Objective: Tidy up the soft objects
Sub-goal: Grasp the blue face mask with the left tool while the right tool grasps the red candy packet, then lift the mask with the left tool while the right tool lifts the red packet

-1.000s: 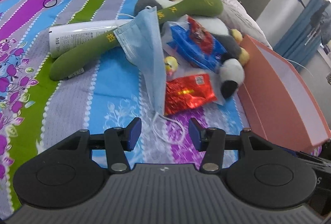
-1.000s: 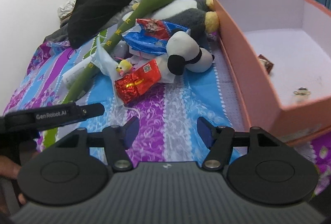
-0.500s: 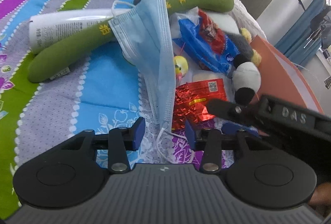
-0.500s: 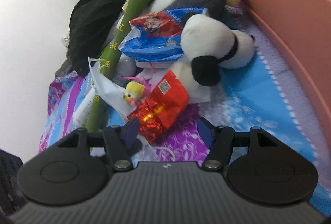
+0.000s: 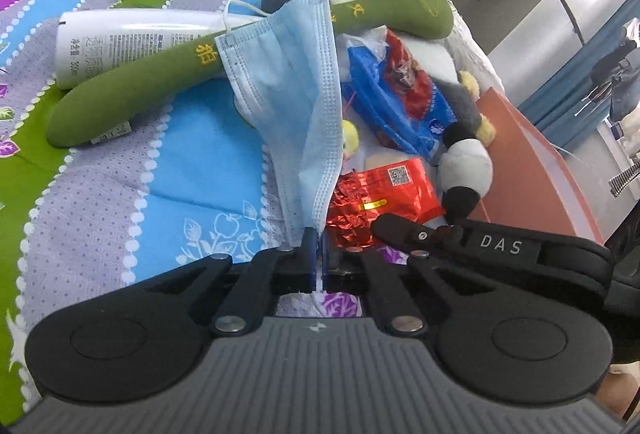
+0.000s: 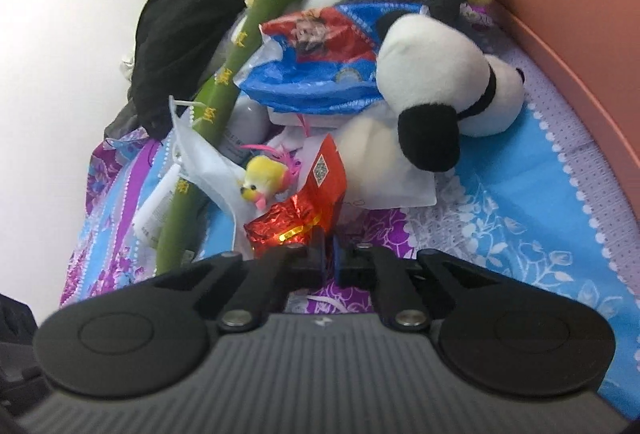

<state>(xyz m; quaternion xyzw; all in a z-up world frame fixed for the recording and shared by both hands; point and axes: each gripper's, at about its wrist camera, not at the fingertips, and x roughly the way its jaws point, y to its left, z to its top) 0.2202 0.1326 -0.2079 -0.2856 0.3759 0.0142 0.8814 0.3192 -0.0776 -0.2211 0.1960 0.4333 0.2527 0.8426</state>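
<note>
Pinching the lower corner of the blue face mask (image 5: pixel 296 105), the left gripper (image 5: pixel 317 246) has its jaws fully closed on the fabric, the mask draped over the green plush stick (image 5: pixel 168 73). The right gripper (image 6: pixel 329 248) is clamped on the near edge of the red foil packet (image 6: pixel 304 209) on the striped bedspread (image 5: pixel 120 177). Whether the ear loop is caught too cannot be made out.

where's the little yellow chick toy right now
In the right wrist view it sits left of centre: little yellow chick toy between the green plush stick and red foil packet.
</note>
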